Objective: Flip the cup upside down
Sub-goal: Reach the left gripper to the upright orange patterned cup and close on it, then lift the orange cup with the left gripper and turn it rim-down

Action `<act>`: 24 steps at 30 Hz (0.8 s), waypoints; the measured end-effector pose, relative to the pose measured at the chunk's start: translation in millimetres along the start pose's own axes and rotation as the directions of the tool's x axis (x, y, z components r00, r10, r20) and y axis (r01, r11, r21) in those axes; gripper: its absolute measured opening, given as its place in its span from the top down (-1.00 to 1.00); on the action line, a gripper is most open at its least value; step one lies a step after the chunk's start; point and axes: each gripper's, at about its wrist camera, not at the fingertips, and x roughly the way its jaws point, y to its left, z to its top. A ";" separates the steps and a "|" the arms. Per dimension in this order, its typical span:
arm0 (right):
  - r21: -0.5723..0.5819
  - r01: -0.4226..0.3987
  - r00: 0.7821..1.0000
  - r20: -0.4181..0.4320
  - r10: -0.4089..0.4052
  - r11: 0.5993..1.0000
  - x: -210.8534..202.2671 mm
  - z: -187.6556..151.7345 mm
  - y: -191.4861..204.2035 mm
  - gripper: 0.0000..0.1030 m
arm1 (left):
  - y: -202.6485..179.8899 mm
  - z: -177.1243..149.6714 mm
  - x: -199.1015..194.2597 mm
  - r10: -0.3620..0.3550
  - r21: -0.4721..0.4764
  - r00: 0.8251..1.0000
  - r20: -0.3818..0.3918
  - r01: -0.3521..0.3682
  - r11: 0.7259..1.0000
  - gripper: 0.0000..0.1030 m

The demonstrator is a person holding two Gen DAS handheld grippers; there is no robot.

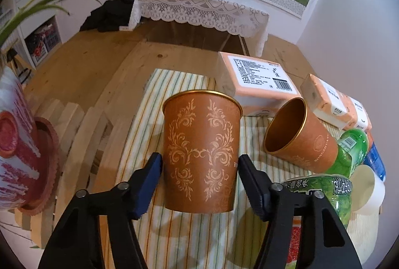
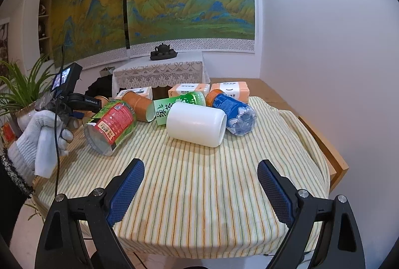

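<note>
A brown paper cup point(image 1: 201, 151) with a pale scroll pattern and gold rim stands upright, mouth up, between the fingers of my left gripper point(image 1: 199, 169). The jaws flank its sides; whether they press on it I cannot tell, nor whether its base rests on the striped cloth point(image 1: 174, 231). A second brown cup point(image 1: 299, 134) lies on its side to the right, mouth toward the camera; it also shows in the right wrist view point(image 2: 139, 104). My right gripper point(image 2: 200, 184) is open and empty above the cloth's near part point(image 2: 199, 194).
A white cup point(image 2: 197, 124), a green bottle point(image 2: 179, 104), a blue-labelled bottle point(image 2: 234, 112) and a red-and-green can point(image 2: 112, 124) lie on the cloth. Peach tissue packs point(image 1: 259, 79) sit behind. A potted plant point(image 1: 22, 144) stands left. A wall is right.
</note>
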 end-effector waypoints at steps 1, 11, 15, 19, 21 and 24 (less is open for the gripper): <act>0.001 0.002 1.000 0.001 -0.002 1.000 -0.4 -0.1 -0.6 -0.74 | 0.9 -0.4 -0.2 -0.002 -0.003 1.000 0.003 0.002 1.000 -0.25; 0.025 -0.006 1.000 -0.004 0.006 1.000 -1.7 -1.0 -4.9 -0.74 | 14.6 -14.3 -24.2 -0.024 -0.011 0.999 0.038 0.024 1.000 -0.23; 0.019 -0.009 1.000 -0.004 0.009 1.000 -2.8 -2.6 -1.6 -0.74 | 22.5 -30.8 -52.2 -0.024 -0.012 0.997 0.072 0.025 1.000 -0.23; 0.031 -0.018 1.000 -0.002 0.018 0.999 -5.9 -4.4 -1.5 -0.74 | 28.7 -53.3 -91.6 -0.026 -0.010 0.992 0.123 0.027 1.000 -0.23; 0.031 -0.023 1.000 0.001 0.022 0.999 -7.7 -5.4 -2.4 -0.74 | 26.2 -66.4 -115.1 -0.040 0.006 0.989 0.145 0.040 0.999 -0.23; 0.038 -0.026 1.000 0.001 0.026 0.999 -9.1 -7.3 -4.3 -0.74 | 18.0 -86.2 -146.7 -0.062 0.045 0.983 0.175 0.055 0.997 -0.24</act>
